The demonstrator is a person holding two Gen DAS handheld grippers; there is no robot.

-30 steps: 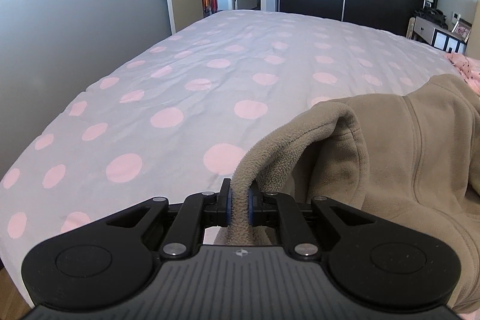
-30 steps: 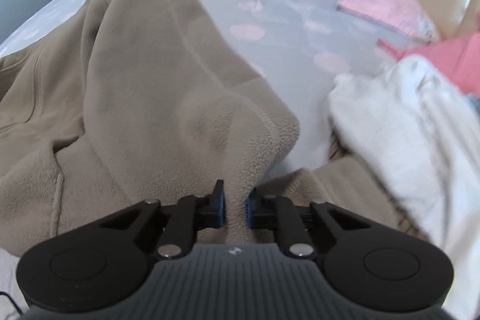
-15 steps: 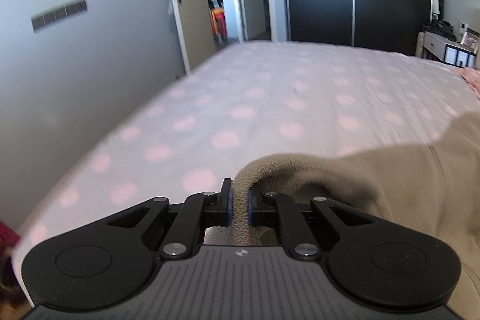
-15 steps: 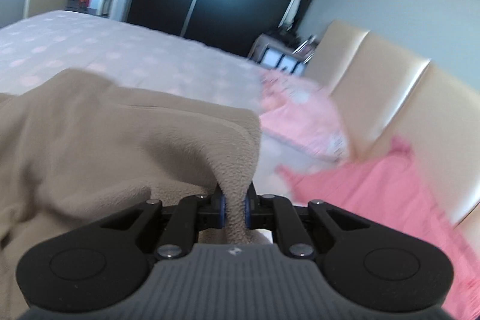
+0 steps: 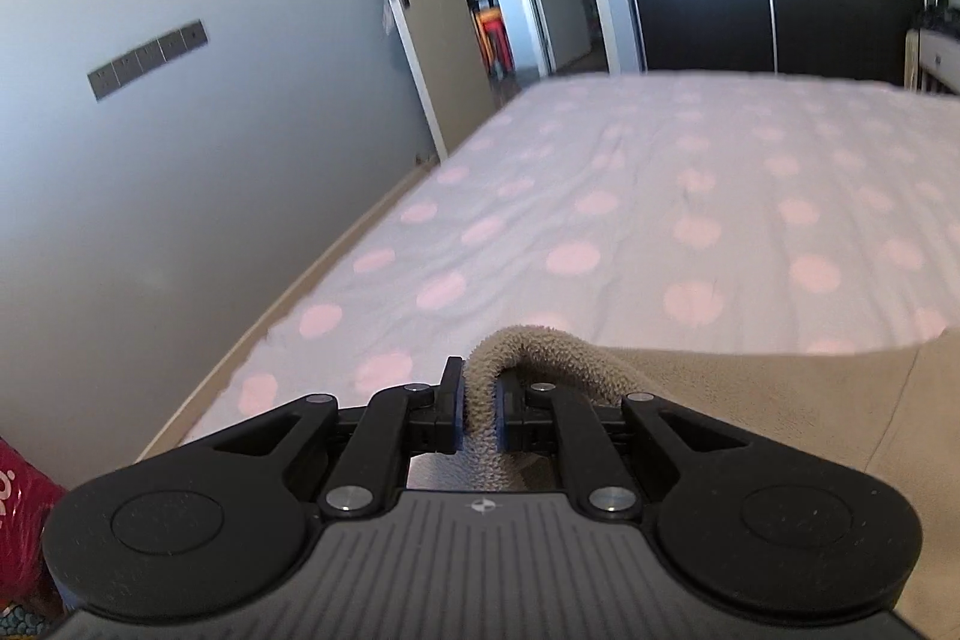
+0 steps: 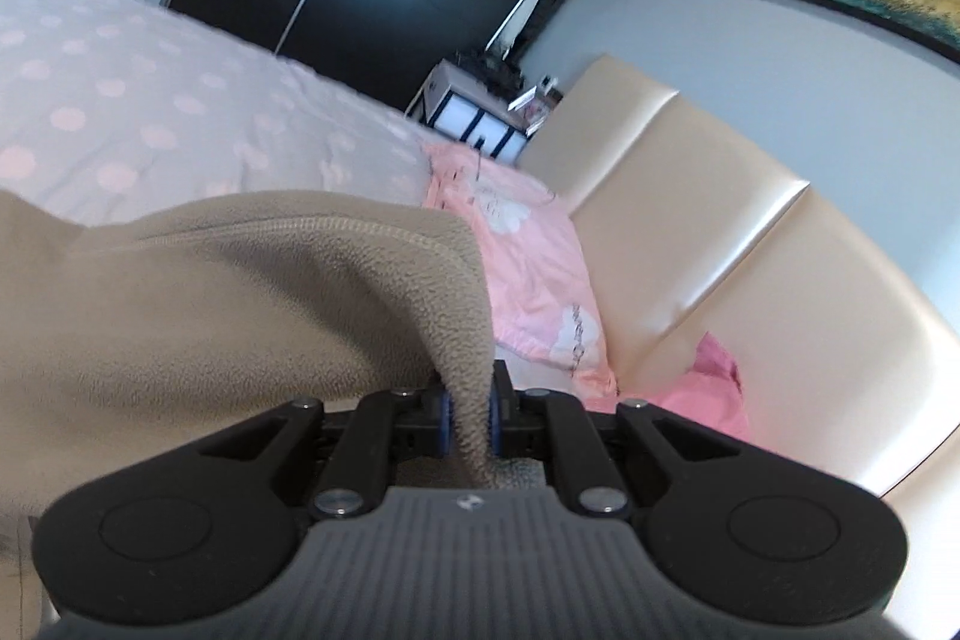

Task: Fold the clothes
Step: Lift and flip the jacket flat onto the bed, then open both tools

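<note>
Both claws clamped on fleece (image 5: 750, 400): left claw (image 5: 478, 415) pinches its near left edge, right claw (image 6: 468, 415) its right edge. Fleece spans between them, raised over the bed (image 5: 600, 196).

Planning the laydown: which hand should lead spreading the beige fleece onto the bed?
Probably left. The left tool, shut on the beige fleece, faces bare bedspread; the right tool faces a pink pillow and headboard.
</note>
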